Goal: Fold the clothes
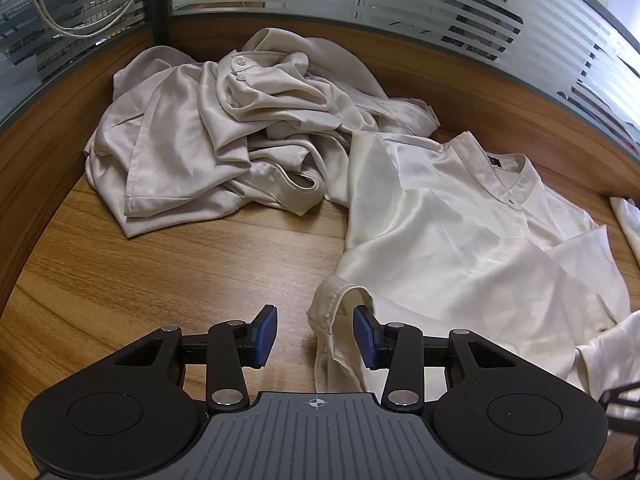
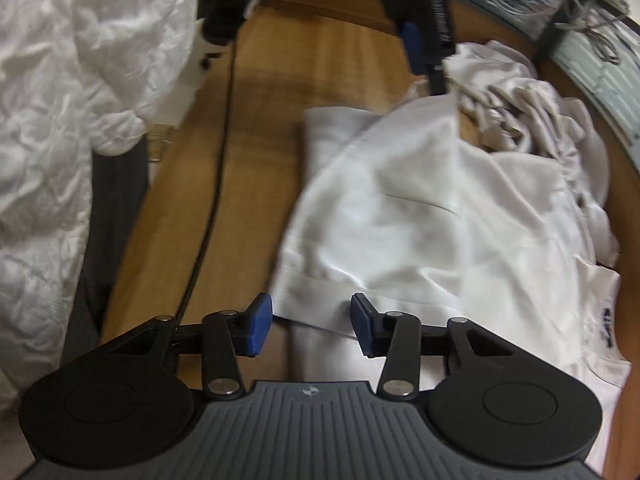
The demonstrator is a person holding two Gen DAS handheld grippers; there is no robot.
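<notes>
Shirt (image 1: 460,240): white, satiny, spread collar-up on the right half of the counter (image 1: 180,280) — near sleeve folded in across the front.
Handling: judged light, limp and slippery; likely to slide on itself and on smooth wood, so no stiffness to count on.
Where to grip: at a doubled edge — the sleeve cuff (image 1: 340,312) or the hem (image 2: 320,304), where stitching gives the pads something to bite.
Left gripper (image 1: 315,338): jaws spread apart, nothing held; cuff loop lying between the blue pads, touching neither for certain.
Right gripper (image 2: 311,326): jaws parted, empty, straddling the hem near its corner; view blurred, so contact cannot be told.
Heap (image 1: 224,132): crumpled beige garments, buttoned cuff on top, behind and left of the shirt, just touching its shoulder.
Surface: wood-grain laminate, smooth, with bare space in front of the heap.
Room: curved frosted-glass partition (image 1: 400,0) with stripes close behind; loose cables hanging at far left; black cord (image 2: 212,200) trailing along the counter.
</notes>
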